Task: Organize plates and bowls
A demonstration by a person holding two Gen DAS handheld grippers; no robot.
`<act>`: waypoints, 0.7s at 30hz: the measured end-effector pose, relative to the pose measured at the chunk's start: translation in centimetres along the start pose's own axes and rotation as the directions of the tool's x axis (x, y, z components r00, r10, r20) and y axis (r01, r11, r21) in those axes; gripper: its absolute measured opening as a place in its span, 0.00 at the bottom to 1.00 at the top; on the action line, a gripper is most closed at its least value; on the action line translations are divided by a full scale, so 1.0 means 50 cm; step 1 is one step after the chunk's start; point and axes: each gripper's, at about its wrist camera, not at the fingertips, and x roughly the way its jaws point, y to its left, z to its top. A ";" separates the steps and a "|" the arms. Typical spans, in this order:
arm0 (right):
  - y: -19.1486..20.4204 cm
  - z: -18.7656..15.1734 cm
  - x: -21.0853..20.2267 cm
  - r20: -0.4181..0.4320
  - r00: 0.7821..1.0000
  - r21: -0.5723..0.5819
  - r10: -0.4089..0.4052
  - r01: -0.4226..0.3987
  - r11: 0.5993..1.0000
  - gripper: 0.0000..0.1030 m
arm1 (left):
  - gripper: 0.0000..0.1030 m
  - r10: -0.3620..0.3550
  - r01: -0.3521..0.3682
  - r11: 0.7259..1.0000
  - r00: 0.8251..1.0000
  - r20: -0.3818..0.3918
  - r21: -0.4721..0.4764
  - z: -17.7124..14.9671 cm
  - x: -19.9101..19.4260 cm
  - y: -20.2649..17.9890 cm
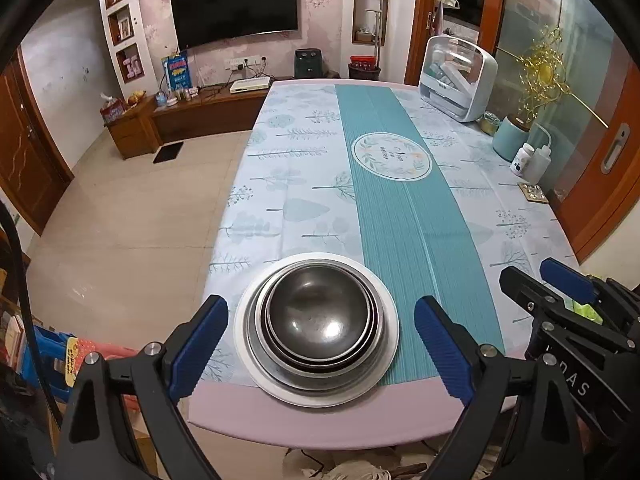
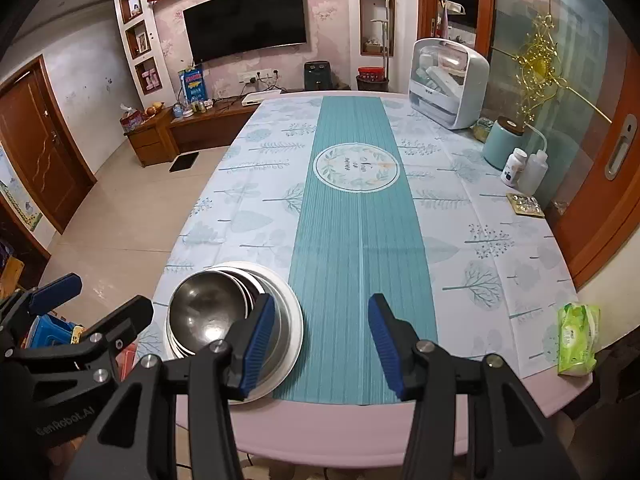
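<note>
Flanking stacked bowls (image 1: 320,316) on white plate (image 1: 384,356): both grippers wide open, empty.

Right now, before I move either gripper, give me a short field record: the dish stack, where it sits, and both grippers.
stack: metal bowl nested on top of other metal dishes, all on a white plate
location: near edge of the table, partly on the teal runner
left gripper: open, fingers either side of the stack, nothing held
right gripper: open, over the runner to the right of the stack, nothing held
other items: green tissue pack at the near right corner
</note>
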 end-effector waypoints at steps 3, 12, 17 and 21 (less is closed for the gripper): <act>-0.004 0.000 -0.004 0.003 1.000 0.007 -0.021 0.021 1.000 0.48 | 0.91 0.011 -0.011 1.000 1.000 -0.001 0.002 0.003 0.002 -0.003; -0.014 0.001 -0.016 0.012 0.998 0.013 -0.058 0.058 0.998 0.48 | 0.91 0.006 -0.006 1.000 1.000 -0.008 0.012 0.016 0.007 -0.015; -0.016 0.002 -0.024 0.027 0.997 0.009 -0.067 0.067 0.998 0.48 | 0.91 -0.005 0.005 1.000 1.000 0.003 0.021 0.022 0.005 -0.025; -0.020 0.003 -0.024 0.025 0.997 0.010 -0.068 0.068 0.998 0.48 | 0.91 -0.007 0.007 1.000 1.000 0.004 0.019 0.023 0.006 -0.028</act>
